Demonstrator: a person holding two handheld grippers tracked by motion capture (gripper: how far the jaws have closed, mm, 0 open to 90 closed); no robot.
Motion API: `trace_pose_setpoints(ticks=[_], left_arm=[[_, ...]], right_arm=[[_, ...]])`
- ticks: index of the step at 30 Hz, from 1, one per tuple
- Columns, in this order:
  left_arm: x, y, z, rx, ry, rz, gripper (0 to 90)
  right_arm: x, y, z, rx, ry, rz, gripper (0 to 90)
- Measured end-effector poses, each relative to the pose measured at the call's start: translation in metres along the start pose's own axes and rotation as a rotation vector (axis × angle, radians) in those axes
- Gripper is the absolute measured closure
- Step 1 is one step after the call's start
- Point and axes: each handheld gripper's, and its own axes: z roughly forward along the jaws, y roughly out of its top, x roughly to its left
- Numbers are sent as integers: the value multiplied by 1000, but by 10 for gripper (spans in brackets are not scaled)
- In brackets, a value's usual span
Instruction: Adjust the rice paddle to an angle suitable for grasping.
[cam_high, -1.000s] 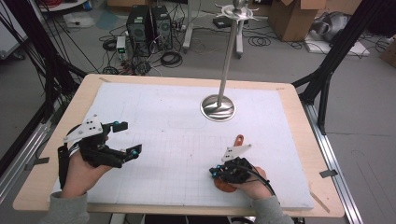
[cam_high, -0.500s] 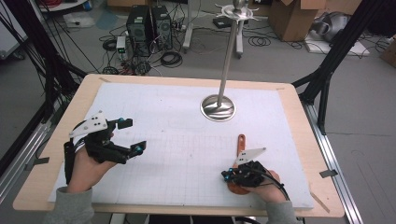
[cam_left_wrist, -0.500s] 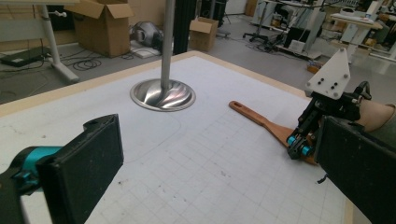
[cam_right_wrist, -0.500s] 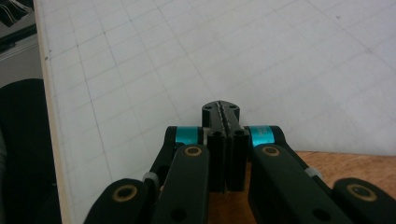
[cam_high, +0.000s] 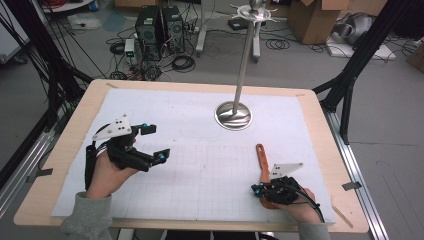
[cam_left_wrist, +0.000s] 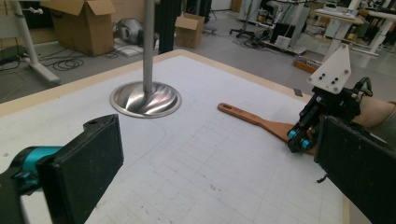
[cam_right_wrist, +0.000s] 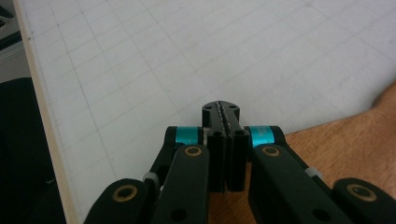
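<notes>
A flat wooden spatula (cam_high: 262, 161) lies on the desk's (cam_high: 60, 165) gridded white mat, its blade under the right gripper (cam_high: 257, 189), fingers clenched empty. Left gripper (cam_high: 156, 142) fingers are released near a polished steel stand (cam_high: 233, 115).

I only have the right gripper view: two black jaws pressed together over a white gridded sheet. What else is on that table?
Observer: A wooden spatula lies on the sheet, its handle pointing toward the round base of a metal stand.
Operator: Is my hand-held gripper holding that spatula?
Observer: No. In the high view the right hand-held gripper sits at the spatula's near end, with its shut tips pointing off to the left.
Operator: And the other hand?
Observer: The left hand-held gripper is over the left side of the sheet, with its jaws wide open and nothing between them.
</notes>
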Motion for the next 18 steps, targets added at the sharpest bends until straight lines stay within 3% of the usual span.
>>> trace_pose_setpoints(ticks=[18], left_arm=[[0,2,8,-2,-14,4,17]], right_arm=[[-14,-21,-22,-25,-69,73,895]])
